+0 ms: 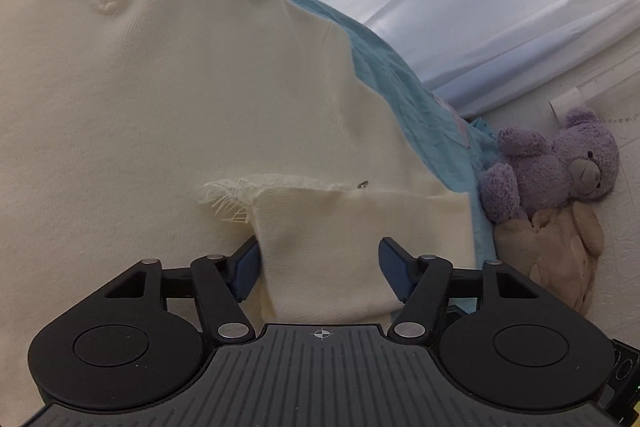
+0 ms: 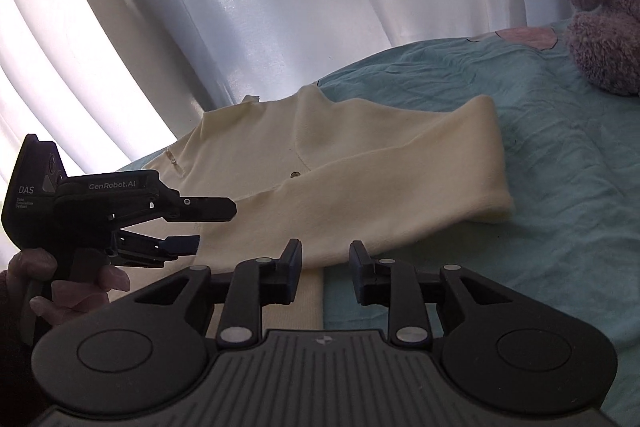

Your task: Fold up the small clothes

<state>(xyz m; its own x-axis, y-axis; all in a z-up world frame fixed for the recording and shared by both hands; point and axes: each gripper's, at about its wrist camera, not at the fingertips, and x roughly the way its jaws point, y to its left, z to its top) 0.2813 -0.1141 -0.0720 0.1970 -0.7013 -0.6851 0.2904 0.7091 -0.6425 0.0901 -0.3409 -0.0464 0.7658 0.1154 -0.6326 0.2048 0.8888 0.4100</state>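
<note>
A cream knit sweater lies flat on a light blue bedsheet; it also shows in the right wrist view, with one sleeve folded across the body. My left gripper is open, its jaws either side of a folded cuff or hem piece with a frayed edge. The left gripper also shows in the right wrist view, open at the sweater's near left edge. My right gripper is open and empty, just above the sweater's near edge.
A purple teddy bear and a beige plush toy sit at the bed's right side; the bear also shows in the right wrist view. White curtains hang behind the bed. Bare blue sheet lies to the right of the sweater.
</note>
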